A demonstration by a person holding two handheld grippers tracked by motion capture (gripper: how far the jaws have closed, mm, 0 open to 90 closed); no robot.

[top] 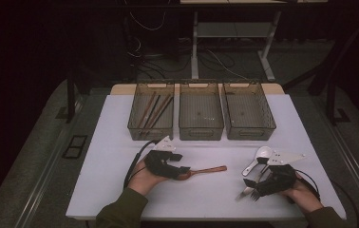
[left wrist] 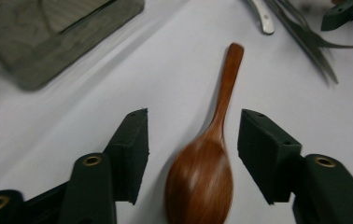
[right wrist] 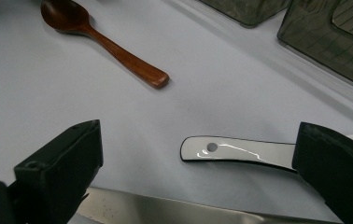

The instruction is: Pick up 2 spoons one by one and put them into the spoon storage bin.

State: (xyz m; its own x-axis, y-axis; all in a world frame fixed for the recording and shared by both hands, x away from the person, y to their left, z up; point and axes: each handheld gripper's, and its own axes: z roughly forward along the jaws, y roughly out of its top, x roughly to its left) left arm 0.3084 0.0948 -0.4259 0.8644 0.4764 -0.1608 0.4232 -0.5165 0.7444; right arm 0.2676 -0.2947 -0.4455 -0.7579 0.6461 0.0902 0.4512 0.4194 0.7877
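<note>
While the wooden spoon (left wrist: 201, 172) lies on the table, its bowl sits untouched between the left gripper's (left wrist: 192, 154) spread fingers (left wrist: 130, 149).

The long brown wooden spoon (left wrist: 202, 172) at lower centre of the left gripper view is polished, its bowl glossy with streaked grain. The white ladle handle (right wrist: 240, 151) shines like glazed ceramic or hard plastic. The steel blade (right wrist: 174, 210) along the bottom edge is brushed metal. The smoky translucent plastic bins (top: 201, 111) look smooth; the white tabletop (top: 111, 156) is matt.
</note>
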